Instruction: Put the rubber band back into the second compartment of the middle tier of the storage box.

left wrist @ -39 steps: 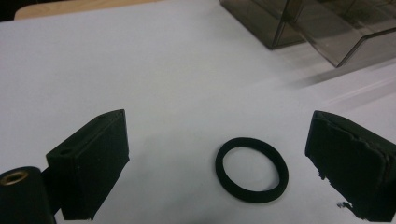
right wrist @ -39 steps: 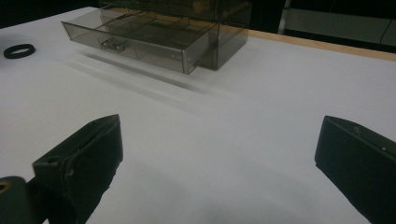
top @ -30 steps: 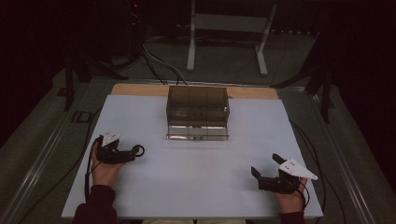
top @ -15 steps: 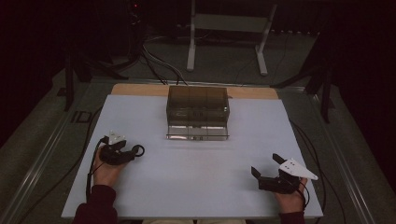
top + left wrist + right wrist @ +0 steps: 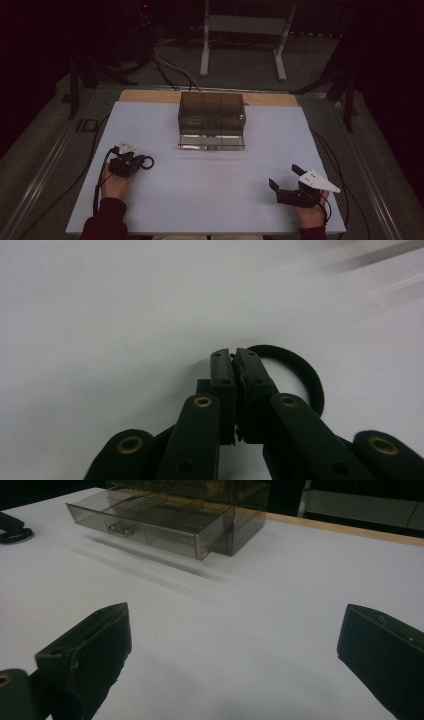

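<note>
Dark floor and stand legs ring the white surface (image 5: 210,200). Near its left edge, the left gripper (image 5: 134,161) has drawn back toward the person since a second ago, jaws clamped on a black ring (image 5: 300,371). By the near right corner, the right gripper (image 5: 286,181) has stayed put, jaws wide apart. At the far edge, the smoky drawer box (image 5: 212,111) has its bottom drawer (image 5: 150,522) pulled out, probably to receive the ring.

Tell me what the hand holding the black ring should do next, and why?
Probably lift the black ring and carry it toward the open drawer. The left gripper is already shut on the ring's edge, the ring lies flat on the white table, and the drawer stands pulled out.
</note>
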`<state>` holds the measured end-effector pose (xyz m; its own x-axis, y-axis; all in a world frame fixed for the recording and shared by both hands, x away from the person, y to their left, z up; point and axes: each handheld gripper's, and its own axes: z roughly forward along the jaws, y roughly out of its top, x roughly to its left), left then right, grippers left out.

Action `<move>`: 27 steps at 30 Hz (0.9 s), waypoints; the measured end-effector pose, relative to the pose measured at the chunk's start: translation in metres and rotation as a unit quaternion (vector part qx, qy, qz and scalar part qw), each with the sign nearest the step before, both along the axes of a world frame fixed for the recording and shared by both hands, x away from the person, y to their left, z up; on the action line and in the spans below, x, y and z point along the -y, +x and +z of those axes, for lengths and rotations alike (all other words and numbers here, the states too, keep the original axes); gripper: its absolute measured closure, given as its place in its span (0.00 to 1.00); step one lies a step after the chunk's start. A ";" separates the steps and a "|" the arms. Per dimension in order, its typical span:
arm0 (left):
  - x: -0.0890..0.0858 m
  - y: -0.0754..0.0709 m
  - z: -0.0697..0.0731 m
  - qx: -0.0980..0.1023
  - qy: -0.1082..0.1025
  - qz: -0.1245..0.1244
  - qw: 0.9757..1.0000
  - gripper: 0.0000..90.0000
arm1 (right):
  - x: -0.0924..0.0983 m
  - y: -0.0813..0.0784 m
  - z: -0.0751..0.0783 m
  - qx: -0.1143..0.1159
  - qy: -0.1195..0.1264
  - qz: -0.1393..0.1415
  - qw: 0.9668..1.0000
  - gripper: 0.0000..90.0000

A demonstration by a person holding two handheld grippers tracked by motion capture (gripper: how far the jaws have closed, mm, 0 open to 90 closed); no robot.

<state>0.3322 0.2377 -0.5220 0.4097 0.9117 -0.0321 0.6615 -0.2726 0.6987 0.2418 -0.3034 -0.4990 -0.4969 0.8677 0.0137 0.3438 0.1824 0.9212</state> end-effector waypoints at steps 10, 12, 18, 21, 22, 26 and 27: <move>-0.001 -0.002 0.004 0.006 -0.014 -0.003 1.000 0.98 | 0.000 0.000 0.000 0.000 0.000 0.000 1.000 0.02; -0.001 -0.003 0.005 0.008 -0.018 -0.002 1.000 0.98 | 0.000 0.000 0.000 -0.001 0.000 0.000 1.000 0.02; -0.003 -0.004 0.010 0.011 -0.027 0.003 1.000 0.98 | -0.001 0.000 0.000 -0.001 0.000 0.001 1.000 0.02; -0.002 -0.003 0.013 0.015 -0.027 0.000 1.000 0.98 | -0.001 0.000 0.000 0.000 0.000 0.002 1.000 0.02; -0.001 -0.003 0.015 0.017 -0.027 -0.001 0.999 0.98 | -0.001 0.000 0.000 0.000 0.000 0.002 1.000 0.02; 0.002 -0.002 0.022 0.026 -0.028 -0.007 0.999 0.98 | -0.001 0.001 0.000 -0.001 0.001 0.001 1.000 0.02; 0.003 -0.002 0.023 0.026 -0.029 -0.008 0.999 0.98 | -0.001 0.000 0.000 -0.001 0.001 0.001 1.000 0.02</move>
